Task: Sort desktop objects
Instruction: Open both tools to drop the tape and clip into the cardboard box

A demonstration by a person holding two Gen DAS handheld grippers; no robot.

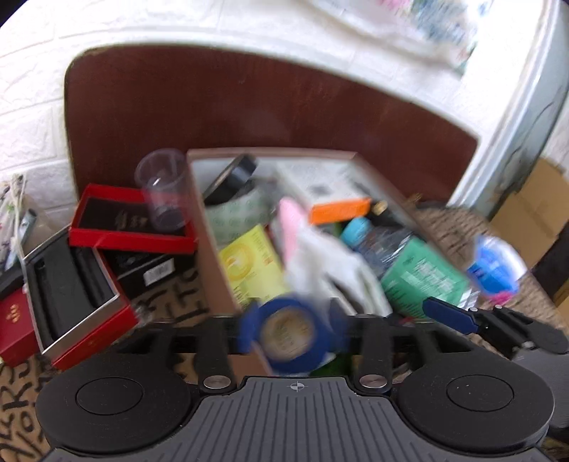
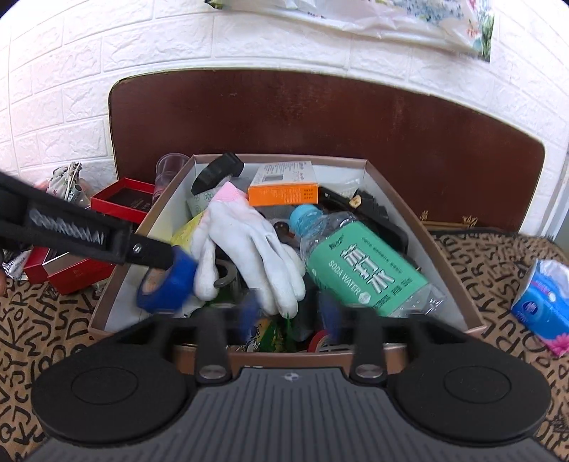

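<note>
Ahead of you, at twelve o'clock, a white brick-pattern wall (image 2: pixel 64 92) fills the top of both views, with a floral cloth (image 2: pixel 409 17) hanging high at one o'clock. Against it stands a dark brown headboard (image 2: pixel 320 117) with rounded corners and worn edges, lit brightly by daylight. Below, from three round to nine o'clock, you have a tan cover (image 2: pixel 490 263) printed with black letters, and in the left view a pale frame (image 1: pixel 526 106) rises at two o'clock beside cardboard (image 1: pixel 533 209).
</note>
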